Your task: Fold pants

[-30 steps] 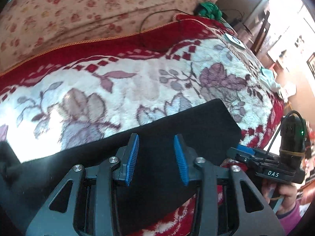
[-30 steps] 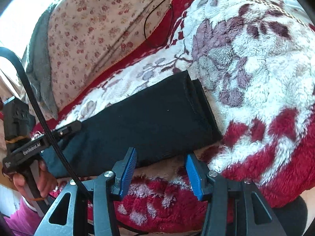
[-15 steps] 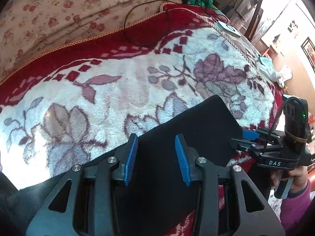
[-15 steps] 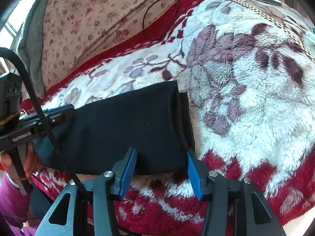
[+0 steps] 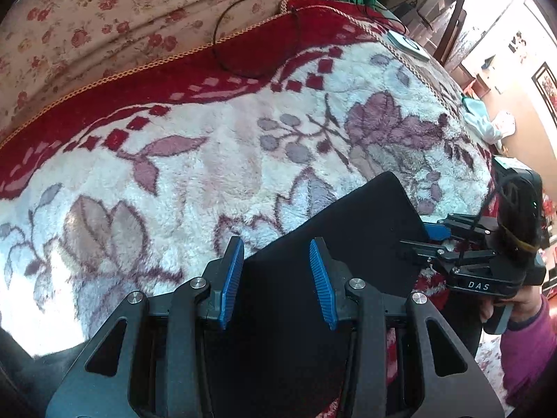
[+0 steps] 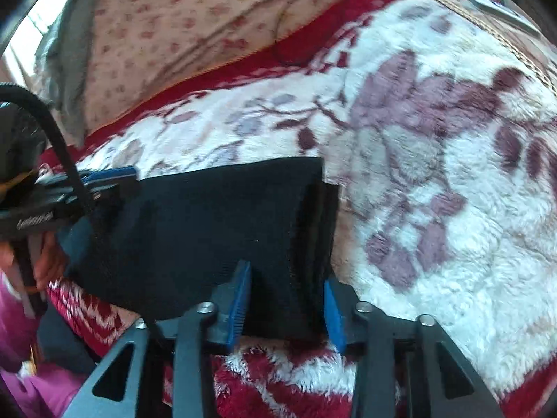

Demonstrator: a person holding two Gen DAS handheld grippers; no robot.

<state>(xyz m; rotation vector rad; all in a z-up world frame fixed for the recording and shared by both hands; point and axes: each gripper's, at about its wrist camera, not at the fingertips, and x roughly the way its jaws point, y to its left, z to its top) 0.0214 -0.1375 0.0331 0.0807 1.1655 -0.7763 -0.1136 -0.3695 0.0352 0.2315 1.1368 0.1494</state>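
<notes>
Black pants [image 6: 209, 230]: folded into a long band, lying along the near edge of the bed, on a red-and-white floral blanket [image 5: 216, 160].
Right gripper [image 6: 285, 299]: jaws have just been closing, now narrow, astride the stacked folded end of the pants at the near edge; whether the blue pads press the cloth cannot be told.
Left gripper [image 5: 275, 278]: half-wide, poised over the pants further along the band, nothing gripped.
Open room: broad bare blanket beyond the pants toward the far edge.
Far edge: black cable [image 5: 222, 35]; floral cushion [image 5: 104, 17] behind.
</notes>
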